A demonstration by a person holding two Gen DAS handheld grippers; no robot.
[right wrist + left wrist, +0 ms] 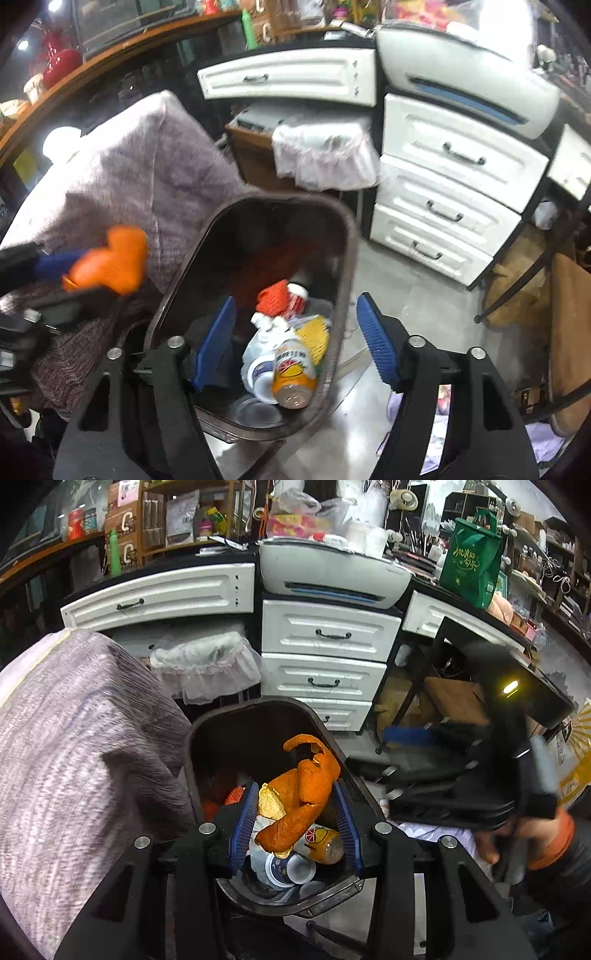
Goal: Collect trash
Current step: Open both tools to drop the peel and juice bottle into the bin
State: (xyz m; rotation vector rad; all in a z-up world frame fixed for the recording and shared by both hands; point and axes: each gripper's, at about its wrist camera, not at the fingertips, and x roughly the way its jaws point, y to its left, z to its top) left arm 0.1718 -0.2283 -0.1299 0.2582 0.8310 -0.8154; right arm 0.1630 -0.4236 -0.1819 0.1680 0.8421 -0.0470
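A dark trash bin [207, 731] stands on the floor; it also shows in the right wrist view [343, 236]. Inside lie an orange drink bottle [293, 376], cups and wrappers. My left gripper [295, 805] is over the bin and holds an orange peel [303, 794] between its blue pads. From the right wrist view that peel [114, 258] shows blurred at the left. My right gripper [299, 332] is open and empty above the bin's right rim; it appears blurred in the left wrist view [461, 786].
A table under a purple-grey cloth [74, 738] stands left of the bin. White drawers [325, 657] and a printer [332, 572] are behind. A second bin with a clear liner [207, 664] sits under the desk. Cardboard and a black frame [424, 686] are at the right.
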